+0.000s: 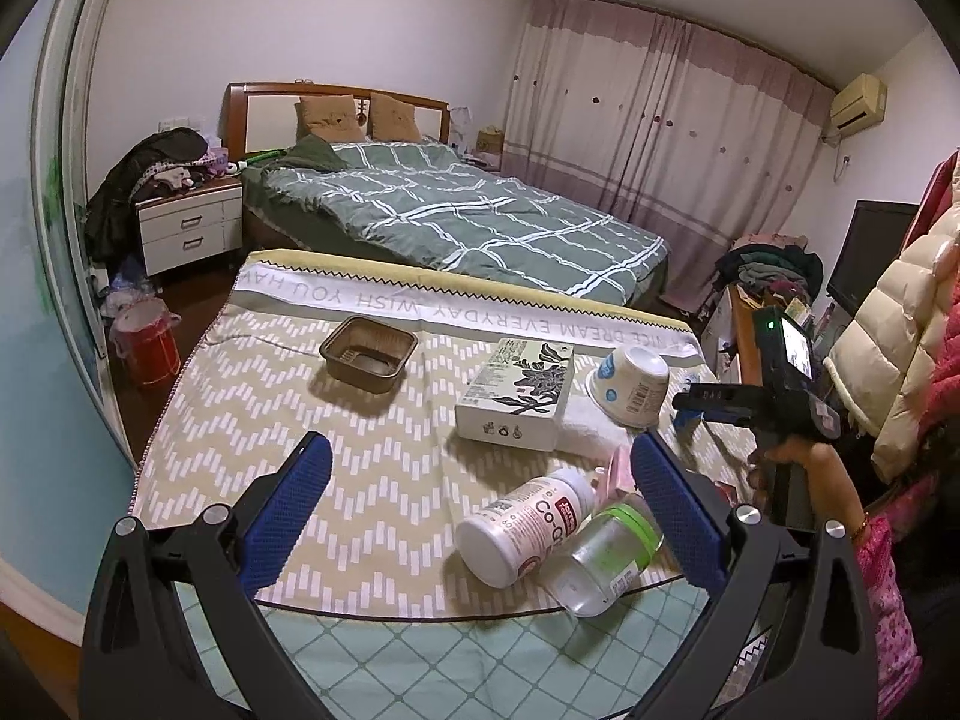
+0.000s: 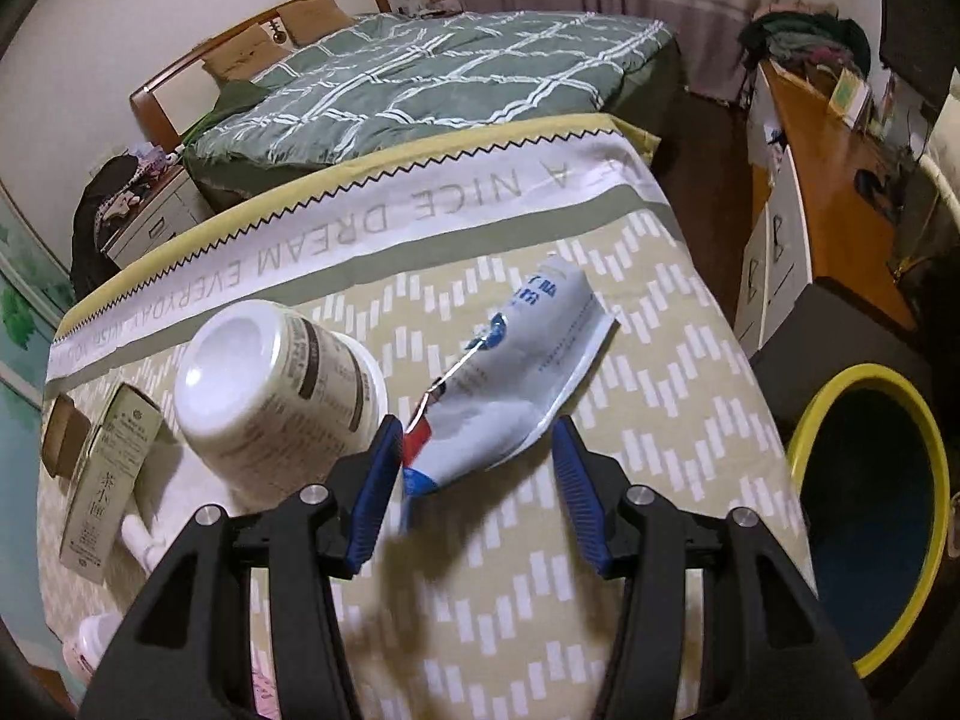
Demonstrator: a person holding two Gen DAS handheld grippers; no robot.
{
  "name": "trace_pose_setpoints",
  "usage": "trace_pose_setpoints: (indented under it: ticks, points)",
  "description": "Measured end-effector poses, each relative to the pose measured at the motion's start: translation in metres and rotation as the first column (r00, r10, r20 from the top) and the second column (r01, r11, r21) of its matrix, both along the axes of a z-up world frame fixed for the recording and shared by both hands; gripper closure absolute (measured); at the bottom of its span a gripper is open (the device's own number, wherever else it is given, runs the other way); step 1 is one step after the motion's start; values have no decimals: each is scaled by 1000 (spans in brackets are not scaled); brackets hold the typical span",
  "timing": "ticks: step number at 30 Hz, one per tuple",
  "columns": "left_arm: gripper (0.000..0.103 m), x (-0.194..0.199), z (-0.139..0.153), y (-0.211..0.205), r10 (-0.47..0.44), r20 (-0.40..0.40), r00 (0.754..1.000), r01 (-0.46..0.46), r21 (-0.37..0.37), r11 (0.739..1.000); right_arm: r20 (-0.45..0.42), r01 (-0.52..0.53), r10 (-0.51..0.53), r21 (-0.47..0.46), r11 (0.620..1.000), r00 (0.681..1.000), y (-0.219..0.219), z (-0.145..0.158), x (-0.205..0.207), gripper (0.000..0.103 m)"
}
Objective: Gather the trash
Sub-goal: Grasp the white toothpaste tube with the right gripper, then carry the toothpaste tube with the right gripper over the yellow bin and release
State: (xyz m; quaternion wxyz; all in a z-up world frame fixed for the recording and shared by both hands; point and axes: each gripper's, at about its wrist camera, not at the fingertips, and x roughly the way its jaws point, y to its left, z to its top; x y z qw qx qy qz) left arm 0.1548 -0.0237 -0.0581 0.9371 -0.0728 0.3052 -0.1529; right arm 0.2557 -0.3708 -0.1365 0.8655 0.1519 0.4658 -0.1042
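Observation:
My left gripper is open above the cloth-covered table. Between and just ahead of its fingers lie a white supplement bottle and a clear jar with a green lid, both on their sides. Farther off sit a brown plastic tray, a white tea box and an overturned white cup. My right gripper is open, its fingers either side of the lower end of a squeezed white-blue tube. The cup lies just left of it. A yellow-rimmed bin stands right of the table.
A bed lies beyond the table. A nightstand and a red bucket are at the left. A wooden desk with clutter stands at the right. A folded white towel lies under the box and cup.

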Motion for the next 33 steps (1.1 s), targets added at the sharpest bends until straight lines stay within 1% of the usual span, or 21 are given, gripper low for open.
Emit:
trace_pose_setpoints:
  ticks: [2,4,7,11,12,13,14,15,18,24,27,31,33]
  points:
    - [5,0,0,1,0,3,1000,0,-2,1000,8,11,-12,47,999,1000,-9,4,-3,53]
    - [5,1,-1,1,3,4,1000,-3,-3,1000,13,32,-33,81,996,999,-17,7,-4,45]
    - [5,3,-4,1,1,-4,1000,-1,-11,1000,-5,51,-51,78,996,999,-23,8,4,45]
    - [5,2,-5,-3,-9,-5,1000,9,-3,1000,-37,68,-66,52,996,997,-22,-1,14,45]
    - [5,2,-4,-3,-9,-4,1000,9,-1,1000,-39,65,-63,48,997,997,-20,-2,16,47]
    - [5,2,-4,-3,-10,-3,1000,10,0,1000,-41,59,-58,30,998,997,-17,-3,18,53]
    - [5,2,-4,-3,-10,-3,1000,10,-1,1000,-42,55,-54,9,998,998,-13,-4,18,56]
    - [5,2,-4,-3,-10,-3,1000,10,-1,1000,-40,48,-48,-13,999,998,-10,-4,18,58]
    - [5,2,-4,-3,-9,-4,1000,9,0,1000,-32,19,-20,-23,1000,999,-3,-3,14,63]
    - [5,3,-3,-3,-8,-10,1000,8,-5,1000,38,-3,4,-24,1000,999,-3,10,-20,63]
    - [5,3,-3,-4,-13,-11,1000,13,-4,1000,95,-14,18,-41,999,995,1,24,-48,63]
    - [5,0,-3,-11,-27,-10,1000,27,6,1000,148,-30,38,-56,998,988,5,40,-85,63]
    - [5,-1,-3,-15,-34,-10,999,34,11,999,170,-20,32,-71,997,985,2,47,-103,63]
